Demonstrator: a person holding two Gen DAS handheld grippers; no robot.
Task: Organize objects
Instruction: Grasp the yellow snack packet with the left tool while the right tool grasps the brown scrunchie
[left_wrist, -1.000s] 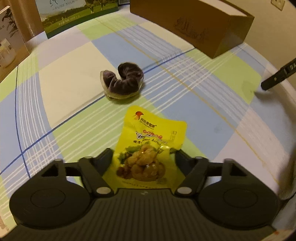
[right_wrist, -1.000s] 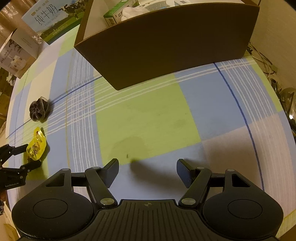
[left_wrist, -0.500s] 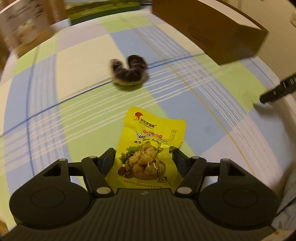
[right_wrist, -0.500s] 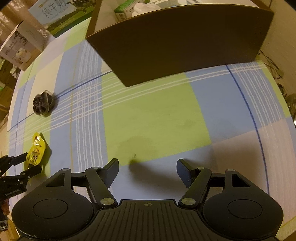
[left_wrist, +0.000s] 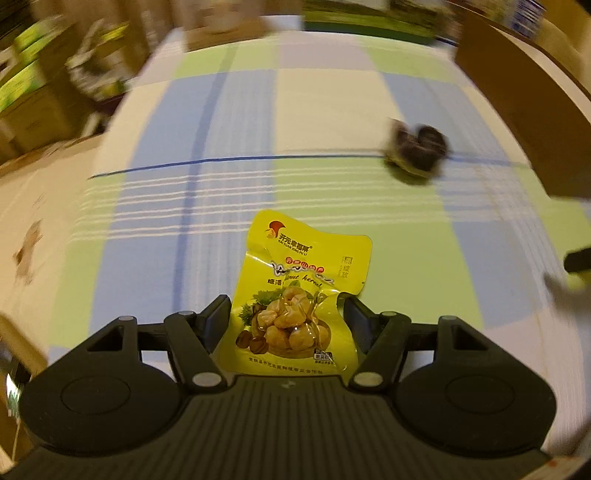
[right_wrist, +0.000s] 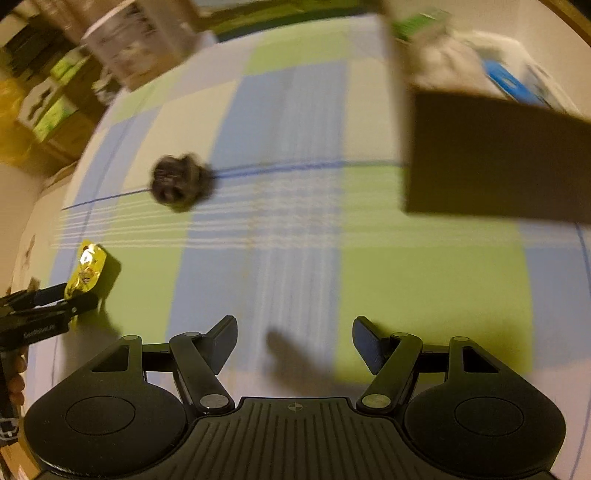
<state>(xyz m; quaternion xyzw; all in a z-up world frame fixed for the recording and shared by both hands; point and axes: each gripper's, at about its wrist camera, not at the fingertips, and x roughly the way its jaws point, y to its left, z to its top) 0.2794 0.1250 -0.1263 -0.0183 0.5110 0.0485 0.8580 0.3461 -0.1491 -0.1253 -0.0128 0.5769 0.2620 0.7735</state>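
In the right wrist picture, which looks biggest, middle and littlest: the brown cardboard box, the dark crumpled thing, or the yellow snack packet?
1. Brown cardboard box, biggest by far.
2. Dark crumpled thing.
3. Yellow snack packet, littlest here, but it is seen edge-on at the picture's side, so its real size is unsure.

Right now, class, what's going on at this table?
A person is tidying with two handheld grippers. The left gripper has closed on a yellow chestnut snack packet and holds it over the checked tablecloth. The right gripper is open and empty. A dark scrunchie lies near the brown cardboard box.
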